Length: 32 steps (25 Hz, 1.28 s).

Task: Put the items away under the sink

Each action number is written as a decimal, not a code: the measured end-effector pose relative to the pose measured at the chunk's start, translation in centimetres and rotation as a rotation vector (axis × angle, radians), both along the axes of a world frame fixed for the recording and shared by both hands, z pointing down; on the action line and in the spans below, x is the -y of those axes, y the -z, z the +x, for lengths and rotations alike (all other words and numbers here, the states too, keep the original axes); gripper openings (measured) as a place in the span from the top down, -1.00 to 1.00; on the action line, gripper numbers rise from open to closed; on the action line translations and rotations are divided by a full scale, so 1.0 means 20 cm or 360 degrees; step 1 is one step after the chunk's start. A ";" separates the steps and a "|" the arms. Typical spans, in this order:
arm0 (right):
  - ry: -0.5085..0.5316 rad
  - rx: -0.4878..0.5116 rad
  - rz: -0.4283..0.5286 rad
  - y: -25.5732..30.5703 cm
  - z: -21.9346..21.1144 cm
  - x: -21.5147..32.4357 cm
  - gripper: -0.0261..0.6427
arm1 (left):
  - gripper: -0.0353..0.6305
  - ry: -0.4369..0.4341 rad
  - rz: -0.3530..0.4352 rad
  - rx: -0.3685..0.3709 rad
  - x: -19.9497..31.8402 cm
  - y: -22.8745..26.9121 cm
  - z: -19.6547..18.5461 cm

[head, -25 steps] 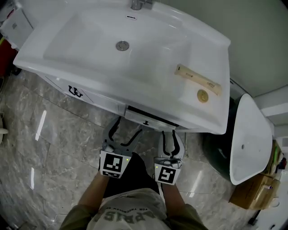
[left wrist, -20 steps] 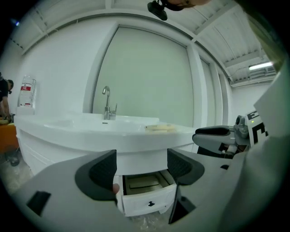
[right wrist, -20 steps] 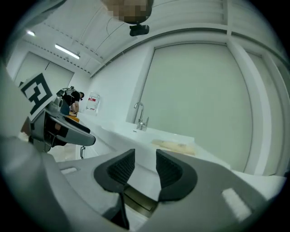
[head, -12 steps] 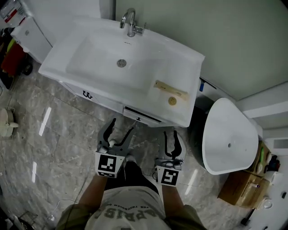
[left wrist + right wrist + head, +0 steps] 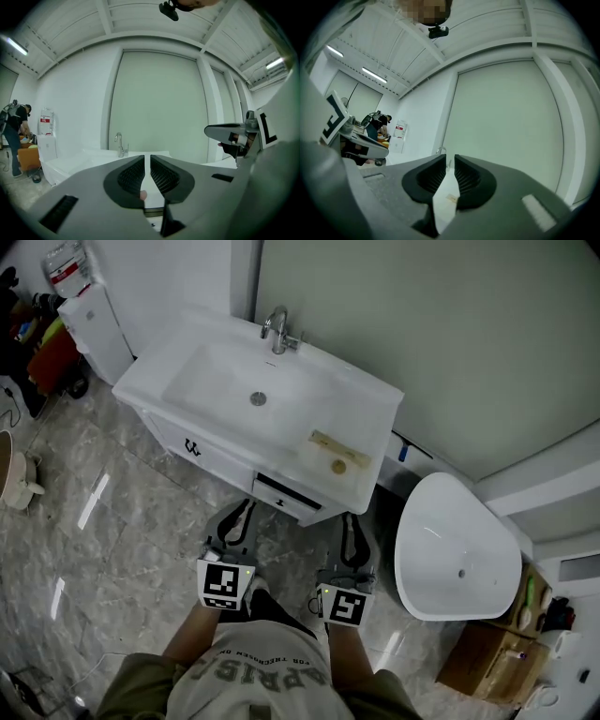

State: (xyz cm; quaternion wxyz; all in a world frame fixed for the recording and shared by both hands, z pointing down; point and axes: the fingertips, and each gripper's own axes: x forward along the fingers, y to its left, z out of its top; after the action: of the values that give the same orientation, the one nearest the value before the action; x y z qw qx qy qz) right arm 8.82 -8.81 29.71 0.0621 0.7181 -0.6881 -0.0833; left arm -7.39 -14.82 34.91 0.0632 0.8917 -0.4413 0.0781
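Observation:
A long tan box (image 5: 328, 444) and a round gold item (image 5: 338, 466) lie on the right side of the white sink (image 5: 375, 399), next to its basin. Below them a drawer front (image 5: 284, 505) stands slightly out from the vanity. Both grippers hover in front of that drawer, apart from it. My left gripper (image 5: 240, 512) (image 5: 149, 159) has just been closing; only a thin slit is left and nothing is in it. My right gripper (image 5: 353, 521) (image 5: 450, 161) has just been closing too and is likewise empty.
A tap (image 5: 277, 331) stands at the back of the sink. A white oval fixture (image 5: 455, 549) sits right of the vanity, with a cardboard box (image 5: 487, 662) behind it. A white cabinet (image 5: 98, 329) stands at the left. A person (image 5: 14, 126) works far off.
The head and both grippers have risen and drawn back, so the sink looks smaller and farther. The left jaws went from wide open to nearly together; the right jaws narrowed.

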 end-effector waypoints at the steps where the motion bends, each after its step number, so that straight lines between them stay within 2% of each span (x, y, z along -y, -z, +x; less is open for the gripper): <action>1: -0.0006 -0.0002 0.0014 0.02 0.01 -0.01 0.83 | 0.78 0.0004 0.0020 -0.0001 -0.02 0.02 0.01; 4: 0.0007 -0.0009 0.0028 0.06 0.02 -0.04 0.92 | 0.85 0.0020 0.0072 -0.0022 -0.05 0.09 0.02; 18: 0.0075 -0.0019 0.0086 0.16 0.01 -0.05 0.92 | 0.86 0.0039 0.0259 -0.0119 -0.05 0.32 0.08; 32: 0.0103 0.0095 0.0205 0.24 -0.07 -0.05 0.93 | 0.86 0.0037 0.0324 -0.0164 -0.09 0.38 0.11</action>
State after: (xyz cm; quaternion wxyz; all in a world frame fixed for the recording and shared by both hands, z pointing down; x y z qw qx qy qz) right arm 7.33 -7.86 24.82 -0.0075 0.7002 -0.7057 -0.1078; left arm -5.28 -12.94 27.24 -0.0044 0.8912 -0.4534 -0.0137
